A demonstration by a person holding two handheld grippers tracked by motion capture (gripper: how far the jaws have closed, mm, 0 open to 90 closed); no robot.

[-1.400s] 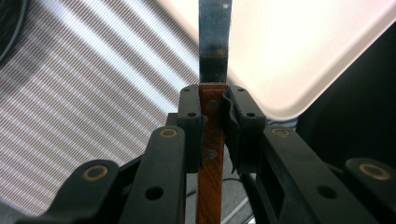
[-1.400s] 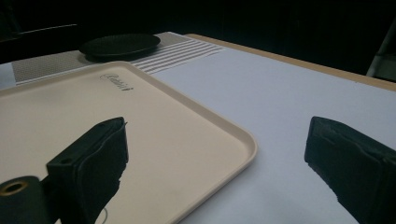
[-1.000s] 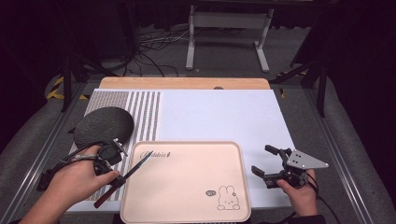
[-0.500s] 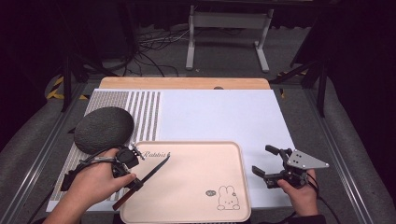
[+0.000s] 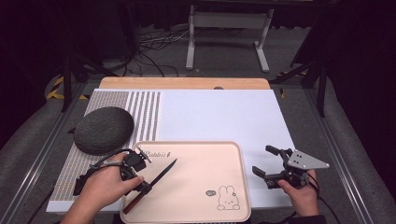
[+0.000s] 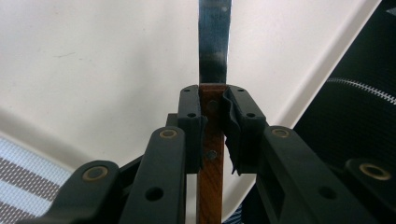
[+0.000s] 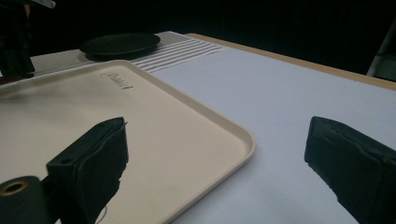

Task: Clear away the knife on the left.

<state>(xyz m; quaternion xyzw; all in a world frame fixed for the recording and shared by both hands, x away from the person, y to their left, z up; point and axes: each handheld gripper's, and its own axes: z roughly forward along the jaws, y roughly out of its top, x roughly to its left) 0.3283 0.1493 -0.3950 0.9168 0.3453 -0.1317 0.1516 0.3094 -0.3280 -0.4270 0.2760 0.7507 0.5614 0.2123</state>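
Note:
A knife [image 5: 162,172] with a dark blade and a brown wooden handle lies slanted over the left part of the beige tray [image 5: 201,154], its tip pointing to the far right. My left gripper [image 5: 141,185] is shut on the handle. In the left gripper view the pads clamp the wood just below the blade [image 6: 215,42], above the tray's floor [image 6: 93,70]. I cannot tell whether the knife touches the tray. My right gripper [image 5: 262,160] is open on the white mat just right of the tray. In its own view the right gripper [image 7: 215,154] has nothing between its jaws beside the tray's corner [image 7: 233,140].
A dark grey round plate [image 5: 103,129] sits on the striped left part of the mat, behind the left hand; the right gripper view has the plate [image 7: 120,44] far off. The white mat [image 5: 219,112] lies bare behind the tray. A rabbit drawing [image 5: 228,198] marks the tray's near right corner.
The left hand has moved right and down with the knife, from the tray's left edge to over its left part. The right gripper has stayed still.

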